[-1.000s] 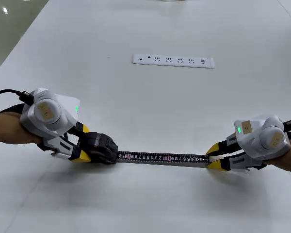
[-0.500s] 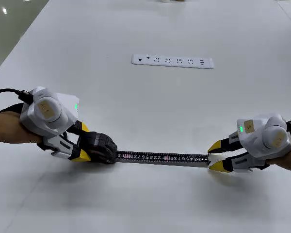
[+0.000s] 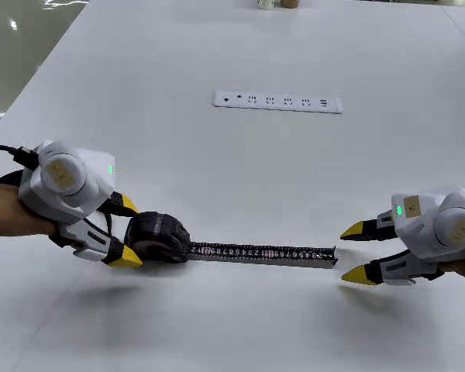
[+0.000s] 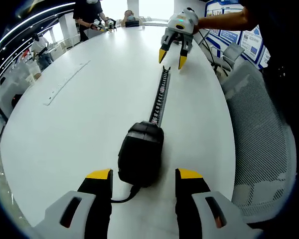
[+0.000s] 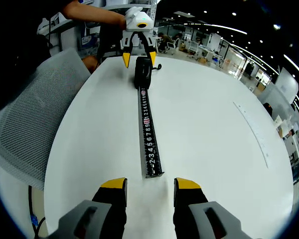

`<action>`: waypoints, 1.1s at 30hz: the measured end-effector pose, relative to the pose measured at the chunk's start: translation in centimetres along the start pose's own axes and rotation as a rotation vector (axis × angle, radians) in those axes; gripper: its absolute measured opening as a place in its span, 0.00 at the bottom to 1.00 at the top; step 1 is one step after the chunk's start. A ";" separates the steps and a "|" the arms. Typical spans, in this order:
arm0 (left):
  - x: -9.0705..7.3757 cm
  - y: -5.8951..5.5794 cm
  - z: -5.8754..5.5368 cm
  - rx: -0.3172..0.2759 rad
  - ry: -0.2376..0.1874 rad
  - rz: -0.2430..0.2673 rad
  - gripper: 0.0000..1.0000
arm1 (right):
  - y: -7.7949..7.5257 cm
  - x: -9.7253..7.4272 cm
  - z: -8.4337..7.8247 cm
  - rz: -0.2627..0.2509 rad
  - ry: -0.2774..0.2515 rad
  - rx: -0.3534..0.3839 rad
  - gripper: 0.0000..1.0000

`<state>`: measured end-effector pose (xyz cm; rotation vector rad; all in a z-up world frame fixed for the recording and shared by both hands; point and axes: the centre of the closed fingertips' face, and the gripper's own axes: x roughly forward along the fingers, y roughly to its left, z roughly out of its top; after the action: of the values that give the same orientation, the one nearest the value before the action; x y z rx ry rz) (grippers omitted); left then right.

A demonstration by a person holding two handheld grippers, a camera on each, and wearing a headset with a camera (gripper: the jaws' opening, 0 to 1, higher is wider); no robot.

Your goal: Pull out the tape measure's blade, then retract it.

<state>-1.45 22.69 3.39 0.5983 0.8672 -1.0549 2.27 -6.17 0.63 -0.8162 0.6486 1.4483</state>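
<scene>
The tape measure case (image 3: 156, 236) looks matt black plastic, the table (image 3: 256, 178) smooth white.

Bright even overhead light, soft faint shadows, fisheye bending in gripper views (edges stretched), sharp focus.

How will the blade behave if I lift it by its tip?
The blade is a thin, narrow strip lying flat, so it would probably sag or buckle when lifted. It lies extended with nothing gripping it, so it seems locked; if not, it could snap back. The chunky case likely weighs down the far end.
</scene>
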 end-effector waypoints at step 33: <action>-2.0 -4.1 -0.2 -0.235 -0.164 0.113 0.70 | 3.5 -1.7 1.2 -0.128 -0.092 0.221 0.71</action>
<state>-5.76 22.15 4.87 0.3536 0.7902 -0.8715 -1.35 -6.35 2.41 -0.6039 0.6611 1.2648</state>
